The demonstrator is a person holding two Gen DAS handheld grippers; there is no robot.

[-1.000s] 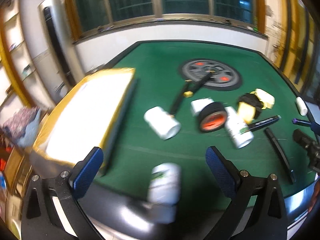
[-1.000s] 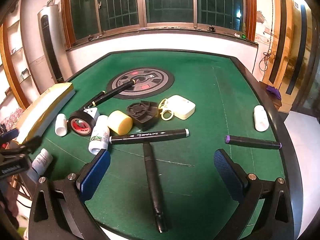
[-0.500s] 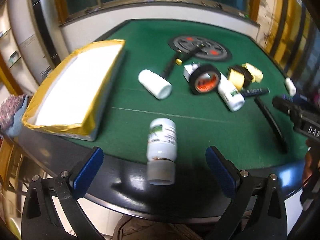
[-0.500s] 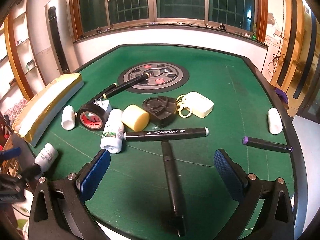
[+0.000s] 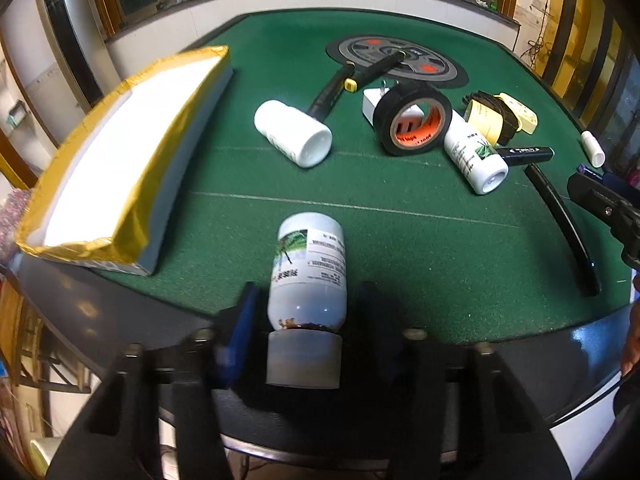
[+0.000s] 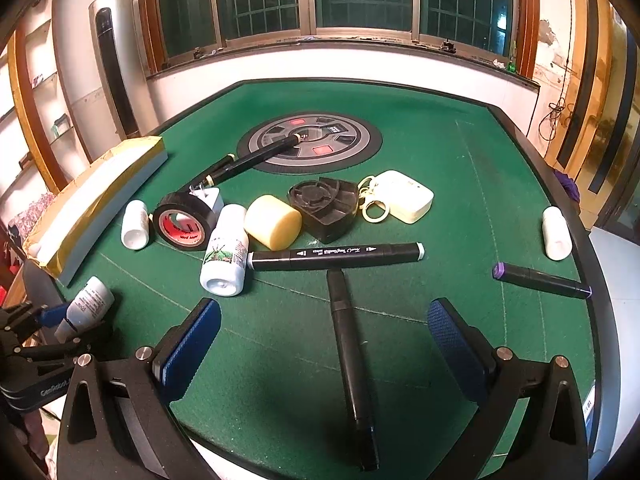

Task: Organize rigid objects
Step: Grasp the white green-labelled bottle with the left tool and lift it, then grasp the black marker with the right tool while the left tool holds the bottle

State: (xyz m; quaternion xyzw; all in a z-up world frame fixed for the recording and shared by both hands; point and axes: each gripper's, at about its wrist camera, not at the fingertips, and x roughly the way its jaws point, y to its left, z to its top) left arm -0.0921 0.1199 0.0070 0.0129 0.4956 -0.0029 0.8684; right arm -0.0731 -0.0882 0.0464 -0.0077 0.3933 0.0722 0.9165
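Left wrist view looks down at the small white plastic bottle with a leafy label, lying half on the green felt table, its cap over the dark rim. The left claw has just been closing around it, one blue pad on each side, but I cannot tell if they press it yet. The bottle lies lengthwise, so the sides are easy to pinch. The long yellow and white box waits nearby, maybe for storing. The right claw hangs wide open over a black marker pen
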